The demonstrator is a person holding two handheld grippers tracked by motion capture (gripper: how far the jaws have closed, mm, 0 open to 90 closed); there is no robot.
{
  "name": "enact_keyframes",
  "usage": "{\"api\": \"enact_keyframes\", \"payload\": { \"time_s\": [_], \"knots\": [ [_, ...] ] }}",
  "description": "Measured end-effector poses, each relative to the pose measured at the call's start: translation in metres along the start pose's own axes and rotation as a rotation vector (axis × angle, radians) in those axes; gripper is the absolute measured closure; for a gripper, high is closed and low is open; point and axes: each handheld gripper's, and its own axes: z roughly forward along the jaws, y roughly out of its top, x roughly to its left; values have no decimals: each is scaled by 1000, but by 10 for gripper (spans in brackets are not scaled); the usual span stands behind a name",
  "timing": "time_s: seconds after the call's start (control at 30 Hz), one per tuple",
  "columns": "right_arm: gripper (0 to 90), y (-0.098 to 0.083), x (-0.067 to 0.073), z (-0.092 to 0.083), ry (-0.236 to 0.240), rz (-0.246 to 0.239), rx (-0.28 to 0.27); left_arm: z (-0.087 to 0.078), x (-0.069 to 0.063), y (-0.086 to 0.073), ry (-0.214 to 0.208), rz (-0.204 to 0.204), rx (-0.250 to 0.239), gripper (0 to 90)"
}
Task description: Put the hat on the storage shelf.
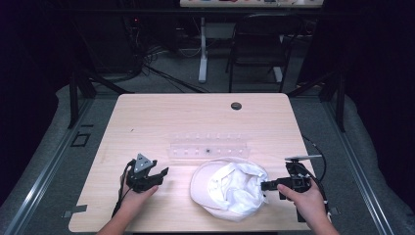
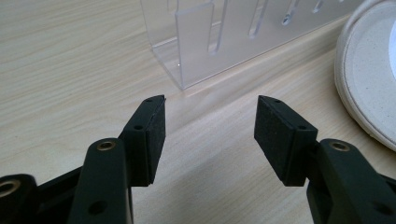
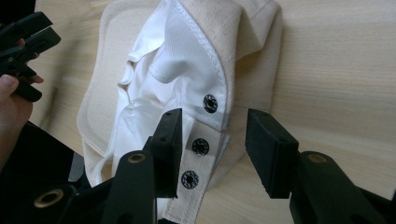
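Observation:
A cream cap [image 1: 229,188] lies upside down on the table's near half, white lining up and brim toward the left. My right gripper [image 1: 265,186] is at the cap's right edge. In the right gripper view this gripper [image 3: 215,116] is open, and the cap's back strap with black snaps [image 3: 200,146] lies between its jaws, unpinched. My left gripper [image 1: 163,175] rests open on the table left of the cap. In its own view the left gripper [image 2: 211,106] holds nothing, with the cap's brim [image 2: 369,74] at the right.
A clear acrylic rack [image 1: 209,146] with slots stands just behind the cap, close ahead of the left jaws [image 2: 219,42]. The wooden table [image 1: 195,115] has a cable hole [image 1: 236,105] at the back. A black chair [image 1: 259,44] stands beyond the table.

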Motion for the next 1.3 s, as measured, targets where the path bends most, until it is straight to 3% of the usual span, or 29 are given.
{"api": "enact_keyframes", "payload": {
  "time_s": [0.37, 0.5, 0.67, 0.8, 0.97, 1.03, 1.13, 1.3],
  "knots": [
    [572, 1, -3, 11, 76, 40, 18, 0, -1, 0, 5, 12, -1, 442],
    [585, 0, -4, 16, 75, 53, 25, 0, -1, 0, 3, 16, 0, 442],
    [585, -1, -5, 16, 135, 72, 18, 0, -2, 0, 4, 17, 2, 442],
    [576, 1, 0, 6, 161, 41, 11, 1, -2, 0, 4, 19, 2, 442],
    [600, 3, 2, 1, 163, 51, -3, 0, -2, 0, 4, 21, 3, 442],
    [653, 3, 4, 2, 146, 62, -14, 0, -2, 0, 4, 22, 4, 442],
    [698, 4, 3, 3, 123, 45, 14, 1, -3, 0, 6, 22, 1, 442],
    [715, 4, 1, 7, 128, 46, 20, 1, -2, 0, 5, 23, 6, 442]
  ]
}}
